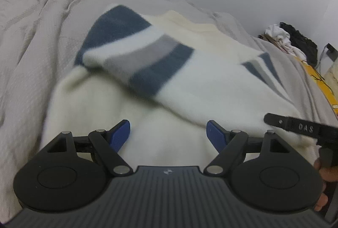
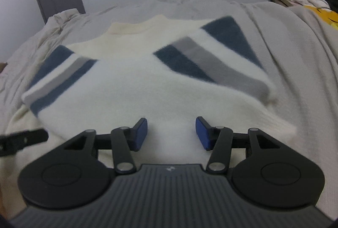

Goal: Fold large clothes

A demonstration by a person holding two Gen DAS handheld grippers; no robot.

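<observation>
The sweater's point(image 2: 135, 88) hem lies just beyond both grippers, left gripper point(image 1: 168, 135) and right gripper point(image 2: 171, 133), fingers spread, pinching nothing.

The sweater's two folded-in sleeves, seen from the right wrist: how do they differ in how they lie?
The left sleeve lies lower, its cuff end near the sweater's side edge; the right sleeve sits higher, its end toward the bedsheet. The left sleeve slants down-left, the right sleeve down-right. Both are folded across the cream sweater body and carry blue, white and grey stripes.
</observation>
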